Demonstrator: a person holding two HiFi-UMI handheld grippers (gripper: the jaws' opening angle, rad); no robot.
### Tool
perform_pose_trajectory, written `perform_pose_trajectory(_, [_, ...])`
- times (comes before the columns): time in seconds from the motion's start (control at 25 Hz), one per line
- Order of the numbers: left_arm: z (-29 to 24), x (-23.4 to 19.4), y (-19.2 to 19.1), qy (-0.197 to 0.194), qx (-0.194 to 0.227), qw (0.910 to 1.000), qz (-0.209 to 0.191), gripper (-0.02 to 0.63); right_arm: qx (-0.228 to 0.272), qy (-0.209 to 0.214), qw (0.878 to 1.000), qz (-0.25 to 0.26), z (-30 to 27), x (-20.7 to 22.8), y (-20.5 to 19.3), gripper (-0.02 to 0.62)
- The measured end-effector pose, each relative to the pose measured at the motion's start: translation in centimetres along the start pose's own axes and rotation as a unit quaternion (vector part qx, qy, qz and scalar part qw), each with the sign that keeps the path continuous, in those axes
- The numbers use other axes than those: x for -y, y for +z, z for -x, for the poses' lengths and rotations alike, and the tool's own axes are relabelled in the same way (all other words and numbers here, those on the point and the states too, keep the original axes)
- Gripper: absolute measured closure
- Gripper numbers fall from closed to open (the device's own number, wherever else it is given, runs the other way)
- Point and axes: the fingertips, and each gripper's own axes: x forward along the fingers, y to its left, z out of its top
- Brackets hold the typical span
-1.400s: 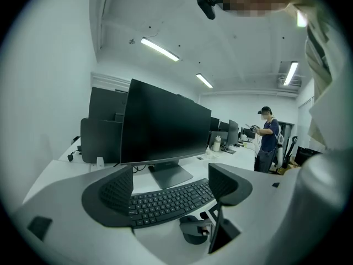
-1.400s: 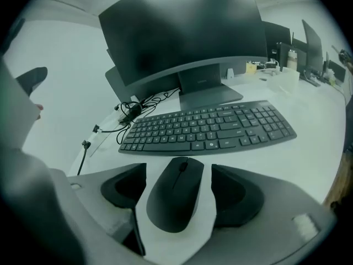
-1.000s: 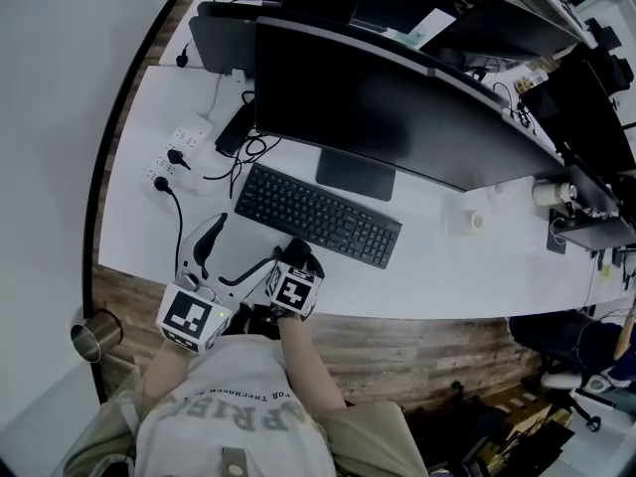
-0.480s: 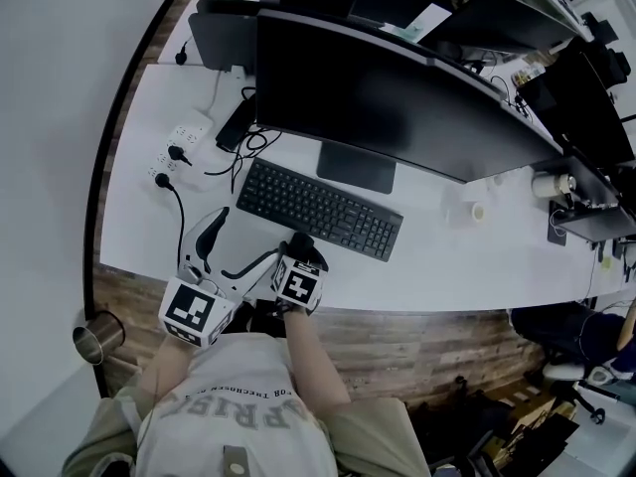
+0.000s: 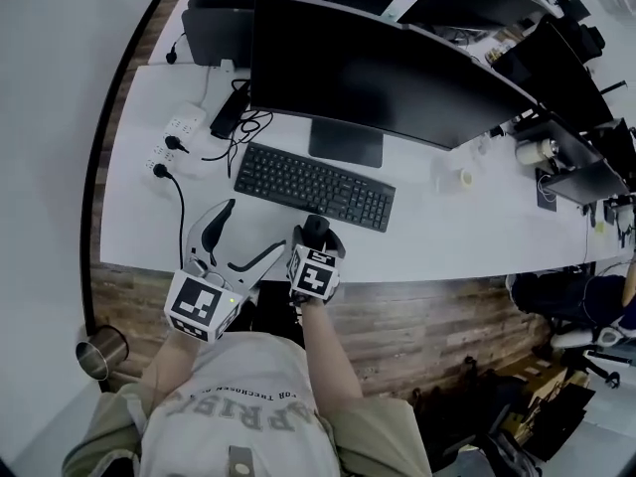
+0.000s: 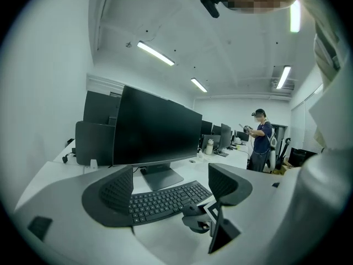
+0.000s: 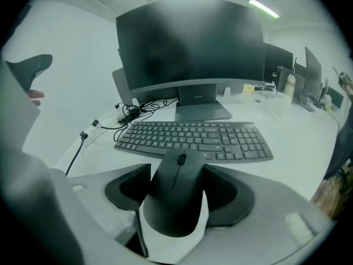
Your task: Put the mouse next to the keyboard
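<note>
A black mouse [image 7: 176, 195] sits between the jaws of my right gripper [image 7: 176, 173], and both pads press on its sides. In the head view the right gripper [image 5: 317, 238] holds the mouse [image 5: 316, 230] just in front of the black keyboard [image 5: 313, 187], near the middle of its front edge. I cannot tell whether the mouse is resting on the white desk [image 5: 447, 246] or lifted off it. My left gripper [image 5: 248, 235] stands open and empty to the left of the mouse. Its own view shows the left gripper [image 6: 172, 181], the keyboard [image 6: 165, 200] and the mouse [image 6: 194, 213].
A large dark monitor [image 5: 368, 73] stands behind the keyboard. A power strip [image 5: 171, 139] with plugged cables lies at the back left. A small tape roll [image 5: 464, 178] is at the right. A metal cup [image 5: 97, 351] sits below the desk edge. A person [image 6: 260, 139] stands far off.
My right gripper has moved a little to the right and forward with the mouse, closer to the keyboard's front edge. The left gripper has hardly moved.
</note>
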Motion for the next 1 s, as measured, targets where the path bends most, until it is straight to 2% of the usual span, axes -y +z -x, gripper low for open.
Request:
perform_pose_trajectory(0.16, [0.9,2.0,0.0,-0.024,0.006,0.9997,-0.007,0.198,0.034,-0.023,0.999,0.012,3.1,1.9,0.6,0.293])
perform_pose_trajectory(0.48, [-0.8,6.1,0.4,-0.066,0.008,0.9975,-0.024,0.198,0.088,-0.071,0.993,-0.026,7.9,8.6,1.9,0.293])
perform_pose_trajectory(0.76, [-6.3,10.2,1.5,-0.081,0.009,0.9962,-0.033,0.198,0.099,-0.098,0.99,-0.037,8.6,16.8,3.0,0.293])
perform_pose_trajectory(1.0, [-12.4,13.8,2.5,-0.07,0.008,0.9969,-0.035,0.198,0.089,-0.088,0.991,-0.039,6.7,23.7,4.8,0.293])
